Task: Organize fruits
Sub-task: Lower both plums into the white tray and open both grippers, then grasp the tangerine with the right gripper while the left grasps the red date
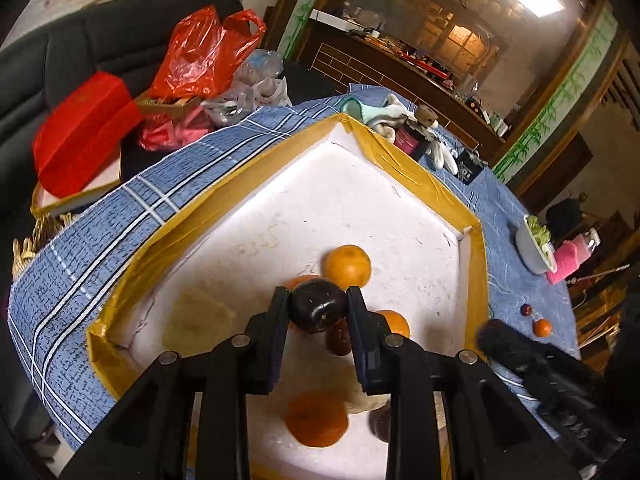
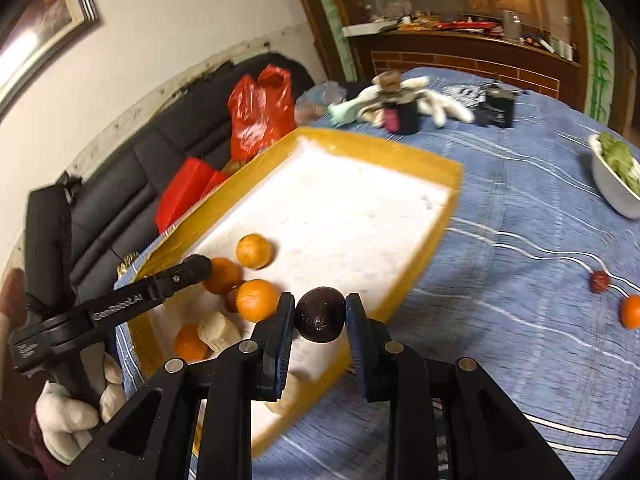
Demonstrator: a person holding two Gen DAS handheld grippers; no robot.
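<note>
Plums sit pinched in both our tools: the left gripper [image 1: 318,304] clamps one dark plum [image 1: 318,307] over the white tray [image 1: 400,216], the right gripper [image 2: 320,312] another plum [image 2: 320,315] above the tray's five-o'clock edge. We judge them light, smooth, bruisable; grip across the middle. Oranges [image 2: 254,250] lie at nine o'clock.

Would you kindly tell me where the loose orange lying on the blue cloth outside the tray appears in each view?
Left wrist: loose orange at the far right, below mid-height, on the blue cloth past the right rim of the tray.
Right wrist: at the right edge, partly cut off, on the cloth.
Shared landmark: the small dark red fruit just up-left of it.
</note>
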